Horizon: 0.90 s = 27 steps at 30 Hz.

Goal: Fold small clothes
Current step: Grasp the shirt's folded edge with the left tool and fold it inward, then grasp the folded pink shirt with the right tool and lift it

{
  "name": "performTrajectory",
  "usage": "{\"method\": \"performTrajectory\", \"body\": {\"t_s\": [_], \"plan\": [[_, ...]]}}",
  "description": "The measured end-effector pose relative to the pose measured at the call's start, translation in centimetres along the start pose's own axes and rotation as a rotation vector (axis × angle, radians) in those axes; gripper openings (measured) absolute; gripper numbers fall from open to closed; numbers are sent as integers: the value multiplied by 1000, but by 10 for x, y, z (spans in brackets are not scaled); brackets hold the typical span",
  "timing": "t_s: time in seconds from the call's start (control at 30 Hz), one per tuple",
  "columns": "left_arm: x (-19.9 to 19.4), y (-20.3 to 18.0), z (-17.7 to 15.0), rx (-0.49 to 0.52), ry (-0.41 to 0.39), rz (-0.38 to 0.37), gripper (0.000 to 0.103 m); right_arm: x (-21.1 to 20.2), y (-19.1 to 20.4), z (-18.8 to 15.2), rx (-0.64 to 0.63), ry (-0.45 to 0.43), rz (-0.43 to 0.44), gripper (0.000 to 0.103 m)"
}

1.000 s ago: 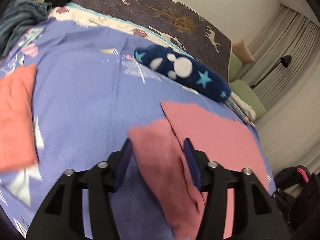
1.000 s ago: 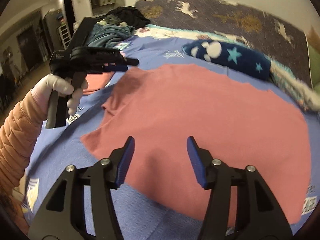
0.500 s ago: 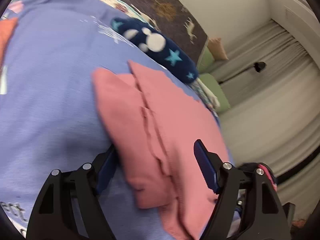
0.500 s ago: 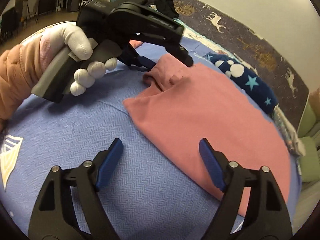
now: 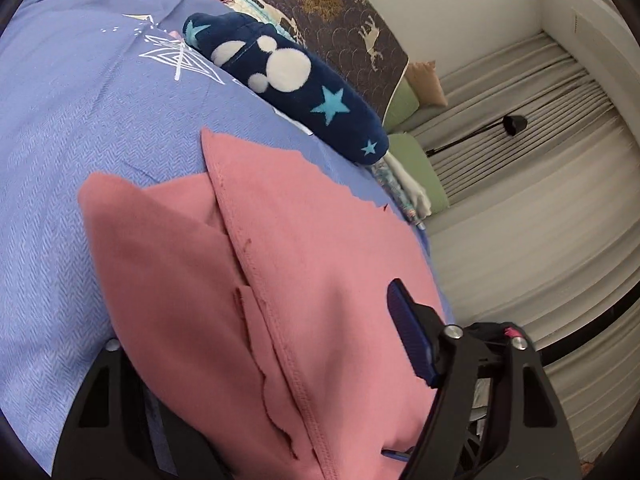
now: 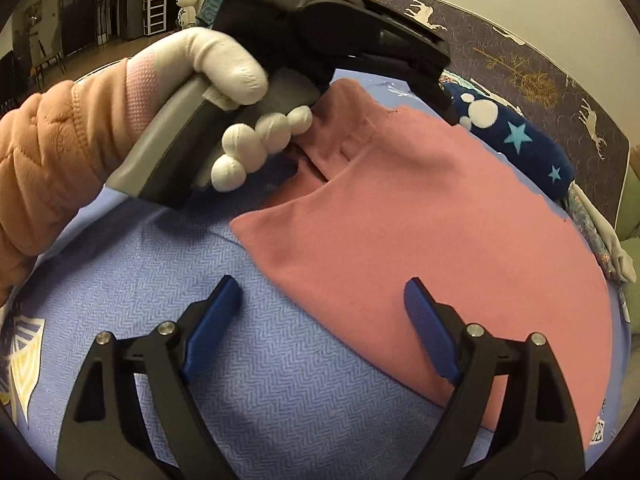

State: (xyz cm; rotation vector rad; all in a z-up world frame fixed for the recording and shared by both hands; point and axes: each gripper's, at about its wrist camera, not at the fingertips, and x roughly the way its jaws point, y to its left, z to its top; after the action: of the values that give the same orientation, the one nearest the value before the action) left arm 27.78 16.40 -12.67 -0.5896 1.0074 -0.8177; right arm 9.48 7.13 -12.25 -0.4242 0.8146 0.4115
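One pink garment (image 6: 420,216) flat on blue bedsheet (image 6: 260,360), near edge between right gripper (image 6: 324,320) jaws, widening, gaping. Left gripper (image 5: 256,360) astride folded sleeve edge, jaws narrowing, grip unclear. One navy pillow (image 5: 296,92) beyond.

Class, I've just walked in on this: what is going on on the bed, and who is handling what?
A person in white gloves is folding a pink garment spread on a blue bedsheet, with a gripper in each hand. The left gripper has pink cloth bunched between its jaws at the garment's far corner; whether the pads pinch it cannot be told. The right gripper hangs open over the near edge, gripping nothing. Its jaws have just been opening.
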Motion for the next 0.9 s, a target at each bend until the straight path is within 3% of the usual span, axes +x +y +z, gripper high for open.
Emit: {"method": "performTrajectory", "body": {"t_s": [0.07, 0.1, 0.17, 0.37, 0.43, 0.83, 0.9], "plan": [[1, 3, 1, -4, 13, 31, 43, -2, -1, 3, 7, -8, -14, 80], [1, 7, 1, -24, 16, 37, 37, -2, -1, 6, 2, -22, -51, 67], [-1, 15, 0, -65, 10, 27, 26, -1, 0, 10, -12, -33, -89, 56], [1, 11, -1, -39, 14, 22, 23, 0, 7, 10, -40, -44, -146, 54], [4, 6, -1, -27, 21, 13, 23, -3, 5, 10, -24, -52, -160, 48], [23, 6, 10, -8, 33, 39, 23, 14, 2, 18, 7, -26, -162, 50], [25, 6, 11, 1, 29, 54, 19, 18, -1, 22, 11, -31, -159, 45]]}}
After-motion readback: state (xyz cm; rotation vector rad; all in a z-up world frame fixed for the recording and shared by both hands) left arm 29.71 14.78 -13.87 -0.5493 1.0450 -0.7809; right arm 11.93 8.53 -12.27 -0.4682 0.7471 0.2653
